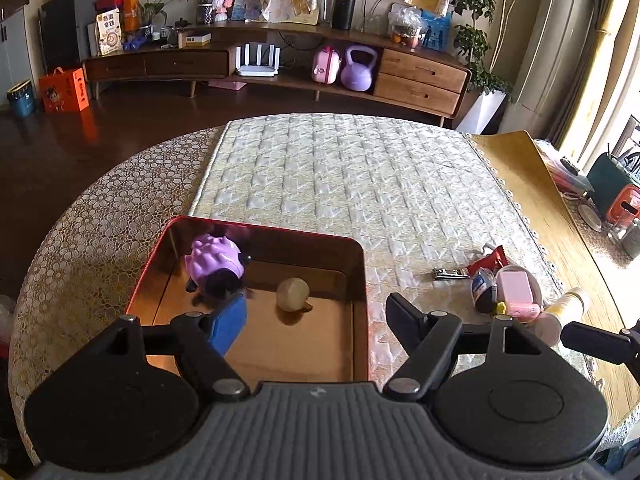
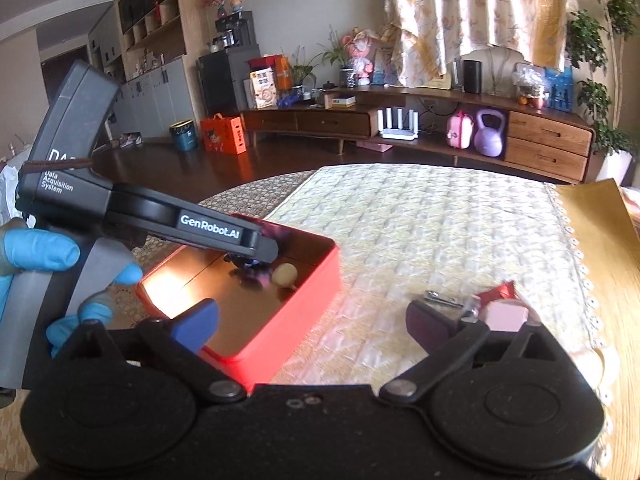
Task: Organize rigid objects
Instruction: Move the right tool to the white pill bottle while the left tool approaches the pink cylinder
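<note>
A red tin box (image 1: pixel 362 280) with a shiny gold inside sits on the quilted mat. In it lie a purple toy (image 1: pixel 216 260) and a pale round ball (image 1: pixel 293 289). My left gripper (image 1: pixel 316 312) is open and empty above the box's near right part. A pile of small items lies to the right: nail clippers (image 1: pixel 450 273), a red packet (image 1: pixel 490 260), a dark jar (image 1: pixel 484 290), a pink box (image 1: pixel 516 286) and a cream tube (image 1: pixel 568 308). My right gripper (image 2: pixel 312 320) is open and empty, between the box (image 2: pixel 304 304) and the pile (image 2: pixel 506 314).
The left gripper's body (image 2: pixel 160 216), held by a blue-gloved hand (image 2: pixel 36 252), hangs over the box's left side in the right wrist view. A yellow mat (image 1: pixel 516 168) and cluttered items (image 1: pixel 616 204) lie at the table's right. A TV cabinet (image 1: pixel 280 60) stands behind.
</note>
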The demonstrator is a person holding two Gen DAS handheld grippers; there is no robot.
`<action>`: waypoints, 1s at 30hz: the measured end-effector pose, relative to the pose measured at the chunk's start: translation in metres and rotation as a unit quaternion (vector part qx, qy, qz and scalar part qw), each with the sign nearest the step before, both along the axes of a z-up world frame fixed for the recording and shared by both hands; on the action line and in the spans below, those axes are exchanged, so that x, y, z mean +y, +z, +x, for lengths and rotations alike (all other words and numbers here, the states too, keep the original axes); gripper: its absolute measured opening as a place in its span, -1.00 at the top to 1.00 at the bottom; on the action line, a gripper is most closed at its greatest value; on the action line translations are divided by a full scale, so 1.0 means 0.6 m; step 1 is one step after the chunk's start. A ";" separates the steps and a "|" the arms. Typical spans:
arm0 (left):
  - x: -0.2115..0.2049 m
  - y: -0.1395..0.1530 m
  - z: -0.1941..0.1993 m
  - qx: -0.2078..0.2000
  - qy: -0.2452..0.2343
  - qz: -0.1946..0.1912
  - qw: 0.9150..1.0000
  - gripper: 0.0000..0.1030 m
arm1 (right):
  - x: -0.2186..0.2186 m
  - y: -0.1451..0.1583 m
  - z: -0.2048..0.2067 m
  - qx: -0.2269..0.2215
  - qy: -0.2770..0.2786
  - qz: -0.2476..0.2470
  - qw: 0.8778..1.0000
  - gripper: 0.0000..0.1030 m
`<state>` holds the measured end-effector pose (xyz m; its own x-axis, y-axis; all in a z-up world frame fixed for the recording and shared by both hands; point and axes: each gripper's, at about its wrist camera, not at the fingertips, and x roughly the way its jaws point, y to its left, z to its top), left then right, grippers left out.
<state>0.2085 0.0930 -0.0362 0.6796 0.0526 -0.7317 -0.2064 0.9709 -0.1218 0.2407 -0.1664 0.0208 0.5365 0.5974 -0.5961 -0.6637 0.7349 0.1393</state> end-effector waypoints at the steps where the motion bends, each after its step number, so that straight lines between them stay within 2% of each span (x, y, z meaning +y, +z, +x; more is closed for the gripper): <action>1: -0.007 0.000 -0.004 -0.002 -0.002 -0.001 1.000 -0.57 | -0.011 0.000 -0.002 0.001 -0.006 0.001 1.000 -0.99; 6: -0.047 -0.005 -0.020 -0.005 0.001 0.010 1.000 -0.60 | -0.062 -0.005 -0.012 0.008 -0.043 -0.001 0.999 -0.99; 12: -0.092 -0.013 -0.031 -0.009 -0.013 0.005 1.000 -0.60 | -0.126 -0.020 -0.010 0.013 -0.098 -0.015 0.995 -0.99; 21: -0.179 -0.034 -0.023 -0.021 -0.067 0.014 0.997 -0.60 | -0.224 -0.044 0.025 0.013 -0.183 -0.026 0.983 -0.99; 30: -0.250 -0.069 0.013 -0.012 -0.103 0.008 0.995 -0.60 | -0.257 -0.075 0.072 0.002 -0.173 -0.064 0.983 -0.99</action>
